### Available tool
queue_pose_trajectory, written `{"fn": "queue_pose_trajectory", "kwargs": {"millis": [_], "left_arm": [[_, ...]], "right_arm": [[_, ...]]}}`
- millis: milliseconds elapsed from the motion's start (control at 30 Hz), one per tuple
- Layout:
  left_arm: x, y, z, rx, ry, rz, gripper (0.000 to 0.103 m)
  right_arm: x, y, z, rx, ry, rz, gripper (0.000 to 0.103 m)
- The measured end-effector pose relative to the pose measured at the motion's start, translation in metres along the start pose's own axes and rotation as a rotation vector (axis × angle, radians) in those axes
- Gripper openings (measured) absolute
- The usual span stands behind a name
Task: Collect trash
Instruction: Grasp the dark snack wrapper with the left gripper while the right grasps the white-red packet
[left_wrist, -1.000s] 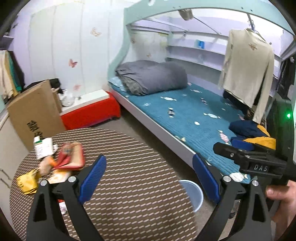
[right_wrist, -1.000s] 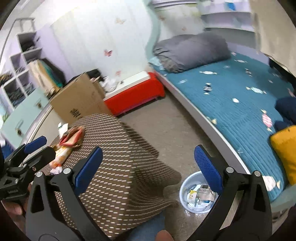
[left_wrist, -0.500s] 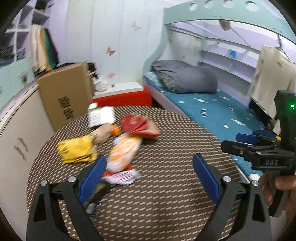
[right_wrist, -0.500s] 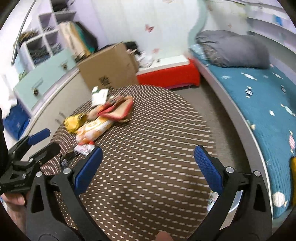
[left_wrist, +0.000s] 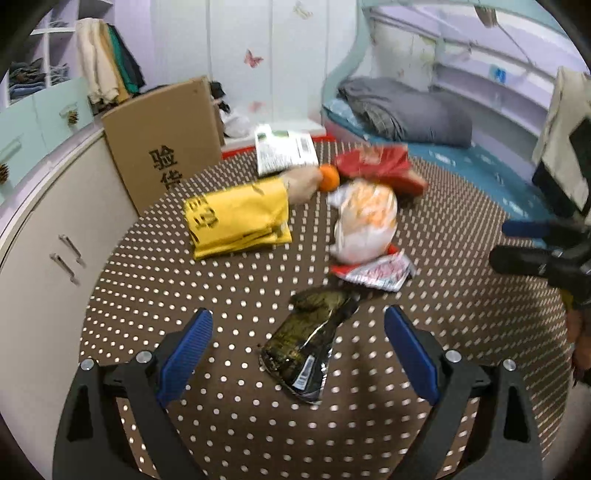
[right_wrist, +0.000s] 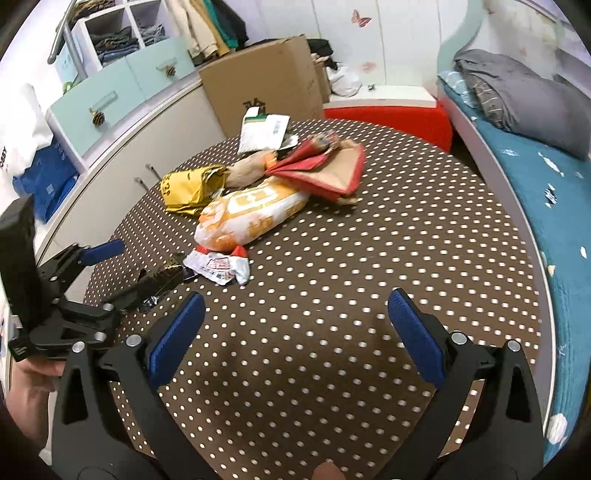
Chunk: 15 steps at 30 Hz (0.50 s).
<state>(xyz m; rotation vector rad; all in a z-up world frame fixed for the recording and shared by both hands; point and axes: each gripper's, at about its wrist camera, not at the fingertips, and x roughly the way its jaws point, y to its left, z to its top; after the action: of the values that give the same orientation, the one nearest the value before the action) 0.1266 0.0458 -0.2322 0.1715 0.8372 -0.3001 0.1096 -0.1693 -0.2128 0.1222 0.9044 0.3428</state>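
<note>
Hovering wide open and empty, left gripper (left_wrist: 297, 345) over dark wrapper (left_wrist: 308, 349), right gripper (right_wrist: 295, 332) likewise above table (right_wrist: 369, 258).

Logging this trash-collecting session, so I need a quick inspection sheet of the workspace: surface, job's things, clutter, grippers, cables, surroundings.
Surface: round brown dotted table.
Job's things: dark wrapper nearest the left gripper; white-red sachet, orange-white bag, yellow bag, red packet, white pouch in a loose pile.
Clutter: orange among the wrappers.
Grippers: left open over the dark wrapper; right gripper open, over bare table.
Cables: nothing seen.
Surroundings: cardboard box, bed, cabinets.
</note>
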Motion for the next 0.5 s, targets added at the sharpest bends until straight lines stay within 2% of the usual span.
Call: {"fn": "queue_pose_trajectory", "kwargs": {"millis": [100,133,167,200,267,333,433,500], "left_arm": [[0.013,-0.003,-0.004,0.034,0.035,-0.019,0.092],[0.016,-0.004,-0.006,0.040,0.043,-0.026,0.084],[0.020,-0.004,-0.007,0.041,0.058,-0.037,0.072],[0.020,-0.002,-0.007,0.036,0.060,-0.052,0.069],[0.020,0.000,-0.007,0.033,0.056,-0.061,0.046],[0.019,0.004,-0.006,0.023,0.056,-0.061,0.035],[0.016,0.009,-0.007,-0.018,0.055,-0.074,0.029],[0.013,0.010,-0.011,-0.031,0.054,-0.067,0.029]], "right_arm": [[0.008,0.006,0.000,-0.025,0.019,0.010,0.097],[0.009,0.006,0.000,-0.031,0.024,0.013,0.097],[0.012,0.009,0.001,-0.040,0.031,0.019,0.097],[0.015,0.011,0.001,-0.049,0.036,0.025,0.097],[0.021,0.017,0.003,-0.071,0.046,0.042,0.097],[0.028,0.024,0.004,-0.090,0.054,0.062,0.097],[0.043,0.036,0.007,-0.130,0.065,0.085,0.097],[0.054,0.045,0.008,-0.159,0.070,0.083,0.097]]}}
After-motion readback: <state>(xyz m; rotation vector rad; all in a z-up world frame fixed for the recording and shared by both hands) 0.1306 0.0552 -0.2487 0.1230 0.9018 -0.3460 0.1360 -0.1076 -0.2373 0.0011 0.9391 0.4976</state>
